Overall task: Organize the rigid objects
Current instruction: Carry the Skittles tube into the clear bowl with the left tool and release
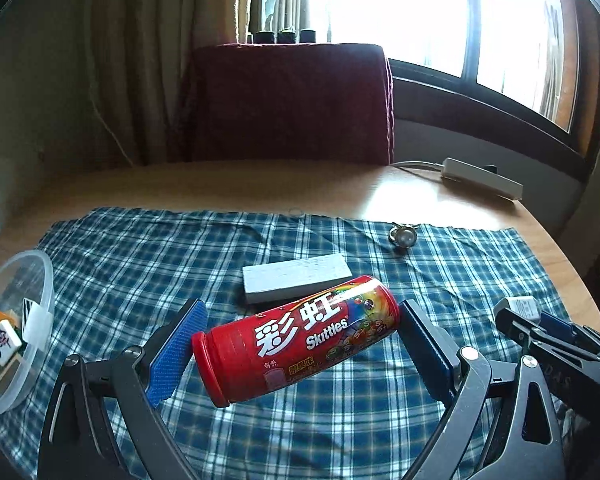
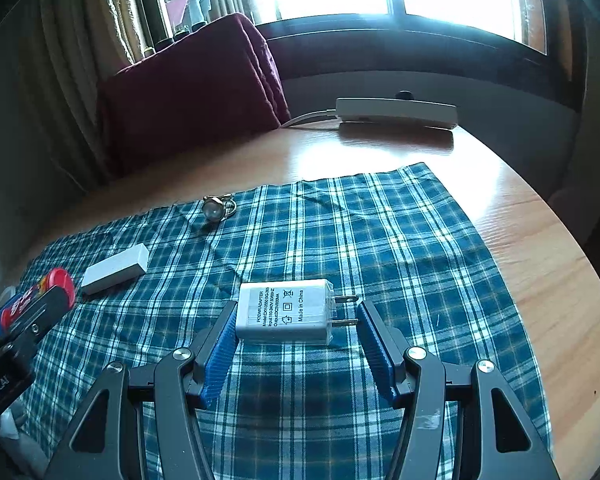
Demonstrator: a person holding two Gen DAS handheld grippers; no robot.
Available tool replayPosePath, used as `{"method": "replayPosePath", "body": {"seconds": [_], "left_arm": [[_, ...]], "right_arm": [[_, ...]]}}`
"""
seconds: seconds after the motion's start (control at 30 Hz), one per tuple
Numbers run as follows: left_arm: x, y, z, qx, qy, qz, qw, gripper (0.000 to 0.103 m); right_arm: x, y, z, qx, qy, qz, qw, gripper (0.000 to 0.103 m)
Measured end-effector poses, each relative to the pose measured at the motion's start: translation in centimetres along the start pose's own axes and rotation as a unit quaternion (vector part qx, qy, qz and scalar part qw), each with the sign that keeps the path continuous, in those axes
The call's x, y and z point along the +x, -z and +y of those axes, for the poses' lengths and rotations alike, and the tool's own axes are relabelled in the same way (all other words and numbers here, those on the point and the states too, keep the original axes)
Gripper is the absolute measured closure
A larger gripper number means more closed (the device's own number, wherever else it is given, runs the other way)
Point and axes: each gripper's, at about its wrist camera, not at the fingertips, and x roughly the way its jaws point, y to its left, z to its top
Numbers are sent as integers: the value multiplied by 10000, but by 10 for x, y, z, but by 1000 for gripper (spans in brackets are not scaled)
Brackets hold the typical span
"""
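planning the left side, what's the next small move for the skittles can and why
Probably carry the red Skittles can, which the left gripper grips end to end above the blue plaid cloth, left toward the clear plastic container. That container already holds mahjong tiles, so it looks like the collection spot.

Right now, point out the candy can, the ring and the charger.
candy can (image 1: 300, 340), left wrist view, middle of label.
ring (image 2: 214, 209), right wrist view, on its round stone.
charger (image 2: 284, 316), right wrist view, printed white face.
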Motion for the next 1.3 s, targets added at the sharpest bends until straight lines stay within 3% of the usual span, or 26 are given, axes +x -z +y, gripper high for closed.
{"method": "replayPosePath", "body": {"seconds": [0.27, 0.97, 1.3], "left_arm": [[-15, 0, 13, -53, 53, -153, 9999, 8], [-34, 7, 66, -378, -79, -340, 9987, 8], [-52, 8, 98, -515, -300, -658, 9960, 7]], "right_arm": [[-20, 11, 28, -210, -59, -280, 9994, 41], [-25, 36, 77, -429, -358, -106, 9984, 41], [-26, 45, 97, -534, -426, -102, 9976, 42]]}}
